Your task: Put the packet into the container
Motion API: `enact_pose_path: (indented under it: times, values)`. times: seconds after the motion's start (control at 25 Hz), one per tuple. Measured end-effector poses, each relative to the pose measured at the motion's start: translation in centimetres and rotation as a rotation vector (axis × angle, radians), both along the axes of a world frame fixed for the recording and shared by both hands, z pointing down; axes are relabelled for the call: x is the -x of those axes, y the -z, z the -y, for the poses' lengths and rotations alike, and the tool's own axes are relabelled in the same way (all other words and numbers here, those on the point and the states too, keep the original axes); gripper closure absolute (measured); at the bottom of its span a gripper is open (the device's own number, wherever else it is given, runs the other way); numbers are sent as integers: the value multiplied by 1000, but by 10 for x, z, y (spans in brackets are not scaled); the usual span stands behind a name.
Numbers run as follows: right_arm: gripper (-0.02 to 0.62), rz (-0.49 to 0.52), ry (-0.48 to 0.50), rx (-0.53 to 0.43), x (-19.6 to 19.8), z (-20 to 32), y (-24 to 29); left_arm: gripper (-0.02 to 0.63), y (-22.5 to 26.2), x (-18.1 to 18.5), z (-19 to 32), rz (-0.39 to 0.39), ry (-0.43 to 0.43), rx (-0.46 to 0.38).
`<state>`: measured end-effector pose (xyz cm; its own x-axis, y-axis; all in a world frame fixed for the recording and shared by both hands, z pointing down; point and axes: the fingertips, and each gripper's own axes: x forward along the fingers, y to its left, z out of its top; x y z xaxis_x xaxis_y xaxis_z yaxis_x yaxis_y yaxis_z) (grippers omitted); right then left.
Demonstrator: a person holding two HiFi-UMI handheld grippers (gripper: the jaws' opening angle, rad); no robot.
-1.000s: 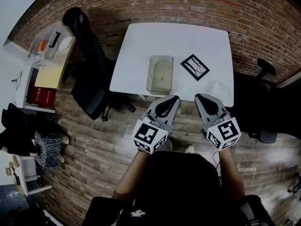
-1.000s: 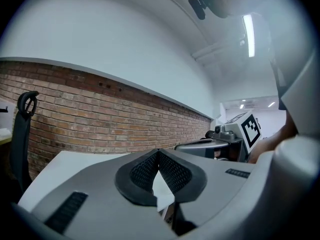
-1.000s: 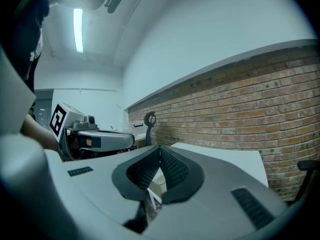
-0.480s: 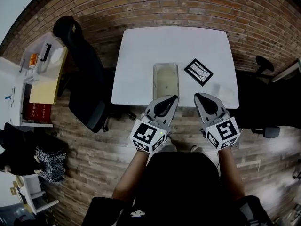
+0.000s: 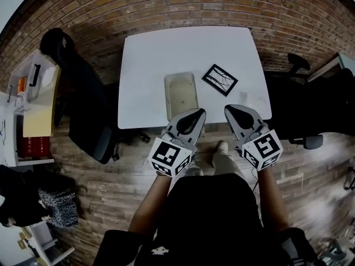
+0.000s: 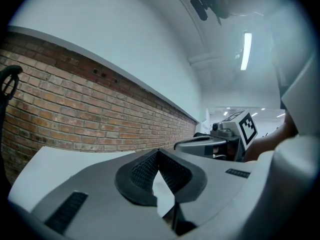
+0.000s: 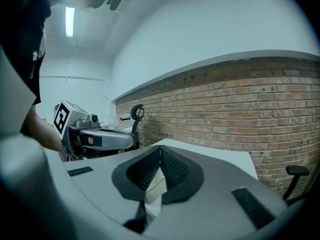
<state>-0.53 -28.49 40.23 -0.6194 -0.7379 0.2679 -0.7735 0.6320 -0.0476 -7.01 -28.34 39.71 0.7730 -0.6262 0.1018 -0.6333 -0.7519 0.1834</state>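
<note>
On the white table, the packet lies flat just right of the clear container, not touching it. Its print is white lines on black, too small to read. Left gripper and right gripper hover at the near edge, jaws pressed together on nothing. Container's inside is hard to make out.

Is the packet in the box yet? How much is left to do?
Done: nothing yet. The packet lies flat on the white table, just right of the clear container, not inside it.
In hand: nothing. The left gripper and the right gripper are both shut and empty, near the table's front edge.
Left: the whole job, which means picking up the packet and putting it into the container.
</note>
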Motion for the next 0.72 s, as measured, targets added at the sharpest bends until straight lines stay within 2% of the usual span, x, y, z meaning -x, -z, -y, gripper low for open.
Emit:
enact_pose_path:
  times: [0.28, 0.48, 0.72]
  values:
    - [591, -30, 2, 19, -53, 27, -7, 598, -1, -26, 20, -2, 6, 4]
    - [591, -47, 59, 25, -83, 40, -8, 598, 0, -40, 32, 5, 12, 1]
    - [589, -189, 131, 125, -110, 50, -37, 598, 1, -54, 44, 11, 12, -4]
